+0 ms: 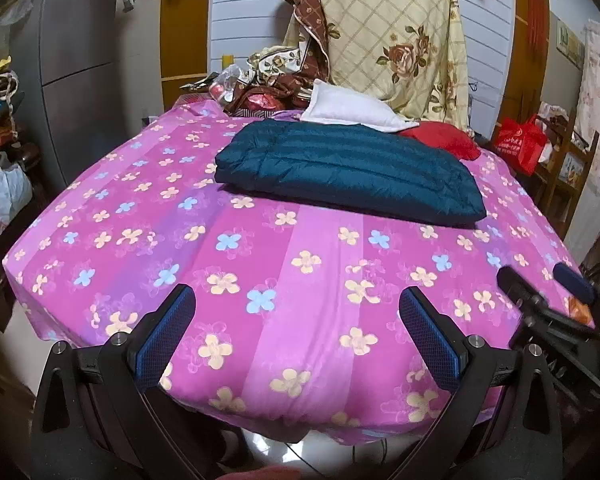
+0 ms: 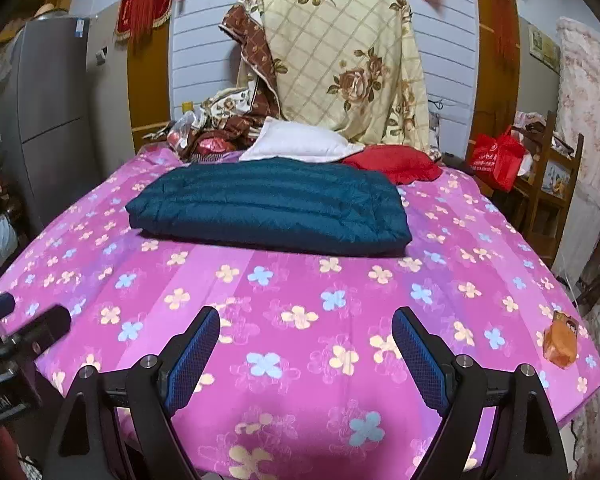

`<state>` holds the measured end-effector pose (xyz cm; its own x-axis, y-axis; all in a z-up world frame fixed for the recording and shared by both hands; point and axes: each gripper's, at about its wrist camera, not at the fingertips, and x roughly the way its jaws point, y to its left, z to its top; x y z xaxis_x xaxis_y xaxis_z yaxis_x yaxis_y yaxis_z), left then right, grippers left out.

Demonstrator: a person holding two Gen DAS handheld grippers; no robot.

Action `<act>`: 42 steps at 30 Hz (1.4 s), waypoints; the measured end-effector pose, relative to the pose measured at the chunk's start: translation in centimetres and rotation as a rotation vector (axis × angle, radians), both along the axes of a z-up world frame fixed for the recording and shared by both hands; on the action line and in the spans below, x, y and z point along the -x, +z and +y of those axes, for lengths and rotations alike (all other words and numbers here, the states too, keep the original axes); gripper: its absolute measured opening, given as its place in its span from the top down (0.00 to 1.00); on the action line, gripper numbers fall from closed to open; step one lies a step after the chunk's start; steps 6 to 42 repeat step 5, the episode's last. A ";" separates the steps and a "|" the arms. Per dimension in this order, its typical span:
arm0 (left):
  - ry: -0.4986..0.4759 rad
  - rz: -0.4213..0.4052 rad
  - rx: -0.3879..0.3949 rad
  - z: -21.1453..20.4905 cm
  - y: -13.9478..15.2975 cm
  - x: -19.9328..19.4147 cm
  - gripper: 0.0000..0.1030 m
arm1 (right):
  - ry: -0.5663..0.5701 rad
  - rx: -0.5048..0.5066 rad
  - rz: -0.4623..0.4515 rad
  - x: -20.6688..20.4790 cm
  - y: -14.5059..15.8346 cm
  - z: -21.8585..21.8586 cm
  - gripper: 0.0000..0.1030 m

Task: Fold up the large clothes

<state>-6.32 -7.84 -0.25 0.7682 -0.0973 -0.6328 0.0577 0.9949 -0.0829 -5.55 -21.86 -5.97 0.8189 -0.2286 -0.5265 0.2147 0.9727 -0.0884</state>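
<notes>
A dark teal quilted down jacket (image 1: 352, 172) lies folded into a flat rectangle on the pink flowered table cover (image 1: 260, 280), toward the far side; it also shows in the right wrist view (image 2: 272, 208). My left gripper (image 1: 296, 300) is open and empty over the near edge of the table, well short of the jacket. My right gripper (image 2: 306, 322) is open and empty, also near the front edge. The right gripper shows at the right of the left wrist view (image 1: 548, 280), and the left gripper at the left of the right wrist view (image 2: 28, 316).
Behind the jacket lie a white cloth (image 2: 300, 144) and a red garment (image 2: 396, 164). A cream rose-print quilt (image 2: 340, 60) hangs at the back with crumpled brown fabric (image 2: 224, 124). An orange packet (image 2: 560, 340) sits at the table's right corner. A red bag (image 2: 496, 156) and wooden chair (image 2: 552, 184) stand right.
</notes>
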 end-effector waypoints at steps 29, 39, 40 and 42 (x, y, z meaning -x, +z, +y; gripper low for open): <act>0.020 0.000 0.007 0.4 0.1 0.0 0.01 | 0.010 -0.004 0.002 0.2 0.0 0.3 0.16; 0.020 0.000 0.007 0.4 0.1 0.0 0.01 | 0.010 -0.004 0.002 0.2 0.0 0.3 0.16; 0.020 0.000 0.007 0.4 0.1 0.0 0.01 | 0.010 -0.004 0.002 0.2 0.0 0.3 0.16; 0.020 0.000 0.007 0.4 0.1 0.0 0.01 | 0.010 -0.004 0.002 0.2 0.0 0.3 0.16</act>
